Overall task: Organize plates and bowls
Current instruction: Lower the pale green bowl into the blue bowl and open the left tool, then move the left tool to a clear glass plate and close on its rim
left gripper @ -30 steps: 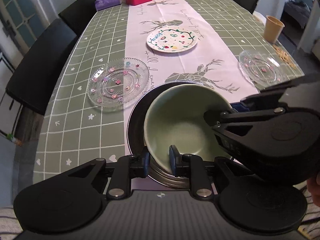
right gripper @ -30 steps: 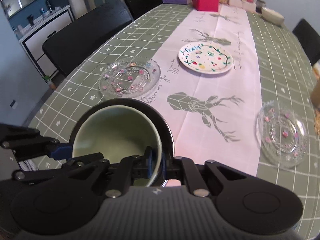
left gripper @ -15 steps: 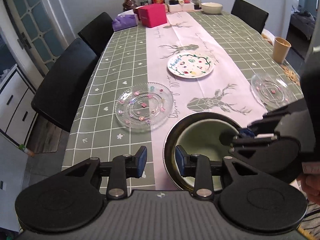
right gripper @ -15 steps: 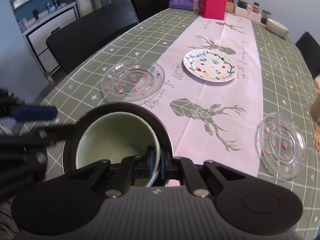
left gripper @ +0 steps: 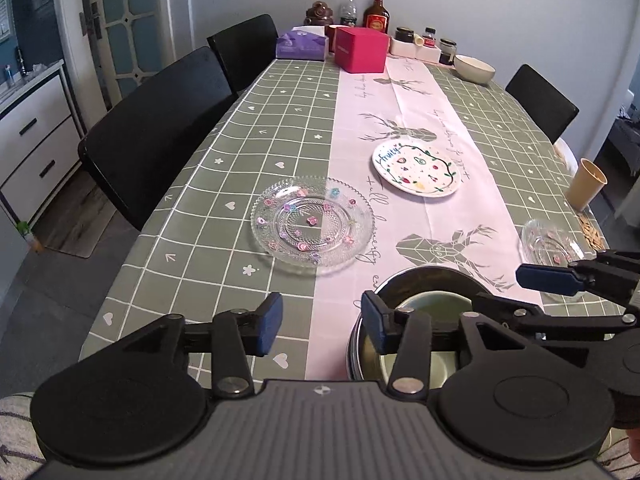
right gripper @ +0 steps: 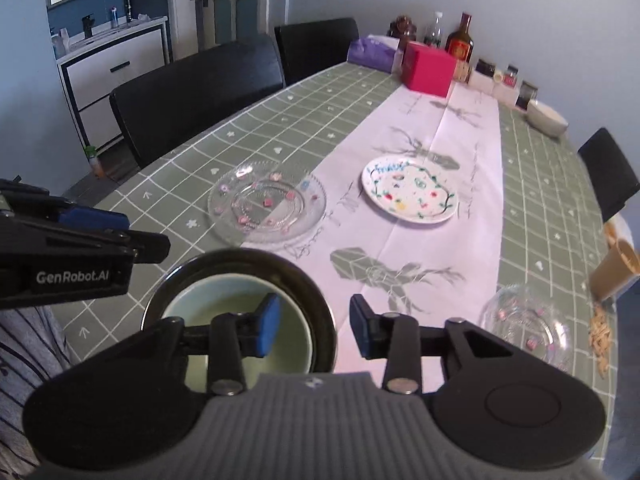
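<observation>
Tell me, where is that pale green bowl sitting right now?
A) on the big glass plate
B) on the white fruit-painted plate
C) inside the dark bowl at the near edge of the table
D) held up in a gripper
C: the pale green bowl sits nested inside the dark bowl, and both grippers are open around nothing.

green bowl [left gripper: 432,304] half hidden behind jaws
</observation>
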A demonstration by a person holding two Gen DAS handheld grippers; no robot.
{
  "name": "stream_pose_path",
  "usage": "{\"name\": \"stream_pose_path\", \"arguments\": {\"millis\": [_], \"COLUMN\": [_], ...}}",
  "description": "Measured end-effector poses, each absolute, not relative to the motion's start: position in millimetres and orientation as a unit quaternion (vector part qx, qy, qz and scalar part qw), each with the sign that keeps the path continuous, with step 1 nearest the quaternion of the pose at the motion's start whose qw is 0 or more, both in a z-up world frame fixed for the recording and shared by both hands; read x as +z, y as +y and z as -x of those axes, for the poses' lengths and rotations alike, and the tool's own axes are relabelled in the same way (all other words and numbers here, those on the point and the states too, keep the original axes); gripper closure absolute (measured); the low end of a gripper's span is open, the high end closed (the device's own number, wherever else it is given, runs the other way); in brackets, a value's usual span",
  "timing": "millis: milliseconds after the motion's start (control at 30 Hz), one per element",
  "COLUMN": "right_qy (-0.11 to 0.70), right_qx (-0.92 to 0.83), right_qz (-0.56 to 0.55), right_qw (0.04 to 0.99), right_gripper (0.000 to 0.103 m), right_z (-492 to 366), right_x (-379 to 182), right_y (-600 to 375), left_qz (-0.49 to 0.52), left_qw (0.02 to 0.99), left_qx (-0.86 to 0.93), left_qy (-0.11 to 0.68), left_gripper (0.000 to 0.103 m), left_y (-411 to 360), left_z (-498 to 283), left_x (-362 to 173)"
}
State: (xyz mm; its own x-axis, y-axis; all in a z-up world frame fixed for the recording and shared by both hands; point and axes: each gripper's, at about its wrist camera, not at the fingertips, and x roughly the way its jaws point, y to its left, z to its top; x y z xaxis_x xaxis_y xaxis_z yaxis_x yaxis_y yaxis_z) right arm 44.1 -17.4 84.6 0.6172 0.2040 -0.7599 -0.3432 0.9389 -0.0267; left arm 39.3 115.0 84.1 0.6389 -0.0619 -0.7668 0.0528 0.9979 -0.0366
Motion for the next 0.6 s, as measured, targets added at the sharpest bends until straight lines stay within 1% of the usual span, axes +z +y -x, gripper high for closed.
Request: {"name": "stream_pose_path", "arguments": {"millis": [67,133,200,267,333,400,433,600], "right_qy": [0.422,0.435,0.441,0.439,0.432,0.43,0.43,0.425], "right_qx": [0.152,0.15,0.142,0.129,0.111,0.1,0.101,0.079], "right_qz": [0.065,0.039,0.015,0.004,-0.011,-0.045,-0.068,-0.139], "right_qw": [0.891,0.887,0.886,0.889,0.895,0.896,0.894,0.891], "right_gripper": [0.057,0.048,0.046,0.039,0.028,0.022,0.02,0.019], "right_z": [-48.2,-54.2,-58.5,-61.2,-61.4,-60.4,-58.8,-47.6], "right_x": [85.5,86.2,86.9,88.7,92.2,97.0,99.2,108.7], "right_y": [-22.5,-31.0,-40.4,-49.9,-62.3,-79.2,-88.9,-140.7], "left_qz": [0.006,0.007,-0.003,-0.016,-0.03,-0.04,-0.043,-0.04], "left_qw": [0.907,0.912,0.922,0.932,0.94,0.944,0.945,0.947], "left_qx": [-0.032,-0.043,-0.052,-0.054,-0.052,-0.058,-0.063,-0.095], "left_qy": [0.419,0.408,0.384,0.359,0.337,0.322,0.317,0.304], "left_gripper": [0.046,0.041,0.033,0.03,0.03,0.029,0.029,0.029], "left_y": [114.0,111.3,104.1,94.9,83.5,71.3,64.3,26.7], "left_z": [-37.3,-33.1,-26.8,-22.2,-17.3,-14.8,-14.2,-9.3], "left_x": [85.9,90.9,99.2,107.6,116.5,123.8,127.2,143.1]}}
